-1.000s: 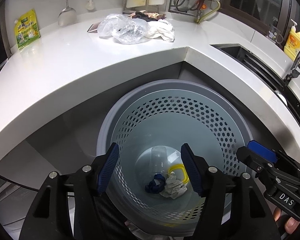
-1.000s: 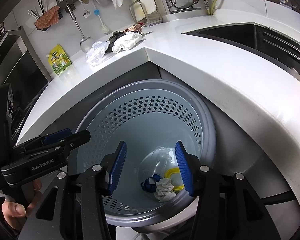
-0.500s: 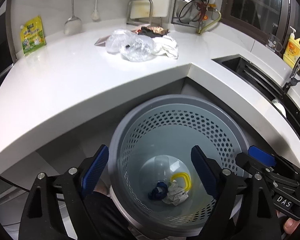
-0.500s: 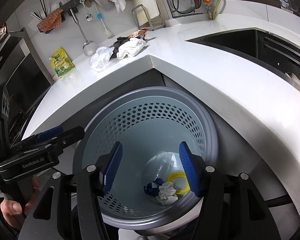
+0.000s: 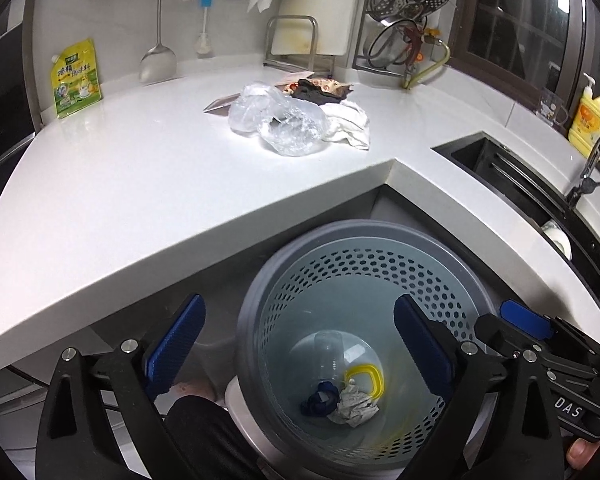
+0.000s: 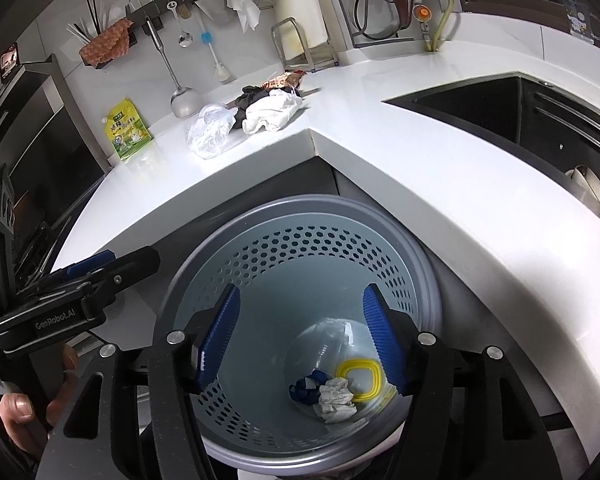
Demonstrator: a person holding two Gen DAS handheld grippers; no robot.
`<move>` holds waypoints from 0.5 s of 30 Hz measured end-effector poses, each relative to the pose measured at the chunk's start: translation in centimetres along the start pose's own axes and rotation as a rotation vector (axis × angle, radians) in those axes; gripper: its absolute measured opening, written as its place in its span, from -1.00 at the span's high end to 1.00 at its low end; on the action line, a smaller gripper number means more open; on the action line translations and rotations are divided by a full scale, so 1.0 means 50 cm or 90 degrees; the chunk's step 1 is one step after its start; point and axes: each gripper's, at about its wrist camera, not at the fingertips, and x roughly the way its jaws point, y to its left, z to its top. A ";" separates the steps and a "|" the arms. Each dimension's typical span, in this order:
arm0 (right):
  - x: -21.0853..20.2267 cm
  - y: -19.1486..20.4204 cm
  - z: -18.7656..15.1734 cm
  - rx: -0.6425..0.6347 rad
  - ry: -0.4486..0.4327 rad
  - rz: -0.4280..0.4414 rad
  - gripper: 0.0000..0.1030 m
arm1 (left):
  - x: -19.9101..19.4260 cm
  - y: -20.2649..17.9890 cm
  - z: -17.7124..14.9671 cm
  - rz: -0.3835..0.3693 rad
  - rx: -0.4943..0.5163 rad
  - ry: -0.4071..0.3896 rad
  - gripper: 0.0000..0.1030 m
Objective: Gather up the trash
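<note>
A grey perforated bin (image 5: 260, 312) (image 6: 428, 280) stands on the floor below the counter corner. In its bottom lie a clear plastic cup (image 5: 330, 354), a yellow ring lid (image 5: 363, 382) (image 6: 356, 378), a crumpled paper ball (image 5: 354, 404) (image 6: 336, 400) and a blue scrap (image 5: 319, 400) (image 6: 304, 388). My left gripper (image 5: 296, 338) hangs above the bin, jaws opening, nothing between them. My right gripper (image 6: 300, 336) hovers over the bin too, jaws opening and empty. On the counter lie a clear plastic bag (image 5: 276, 120) (image 6: 210, 132), a white cloth (image 5: 350, 122) (image 6: 272, 114) and a brown wrapper (image 5: 324, 88).
White L-shaped countertop (image 5: 140, 184) with a black sink (image 5: 520, 176) at right. A yellow pouch (image 5: 76, 78), hanging utensils and a rack stand along the back wall. A yellow soap bottle (image 5: 592, 124) sits by the tap. A dark-trousered leg (image 5: 204, 432) is beside the bin.
Both grippers' jaws have spread wider over the bin. The left gripper has risen, so the bin looks smaller and more of the counter shows.
</note>
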 end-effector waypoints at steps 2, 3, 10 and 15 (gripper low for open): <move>0.001 0.002 0.007 -0.003 -0.003 -0.001 -0.20 | -0.001 0.005 0.005 0.002 -0.004 -0.004 -0.82; 0.002 0.004 0.011 -0.005 -0.004 -0.002 -0.20 | -0.002 0.009 0.009 0.005 -0.007 -0.008 -0.82; 0.007 0.006 0.035 -0.009 -0.015 -0.002 -0.29 | -0.001 0.032 0.035 0.013 -0.017 -0.022 -0.83; 0.013 0.010 0.051 -0.019 -0.018 -0.002 -0.29 | -0.001 0.047 0.056 0.022 -0.021 -0.033 -0.83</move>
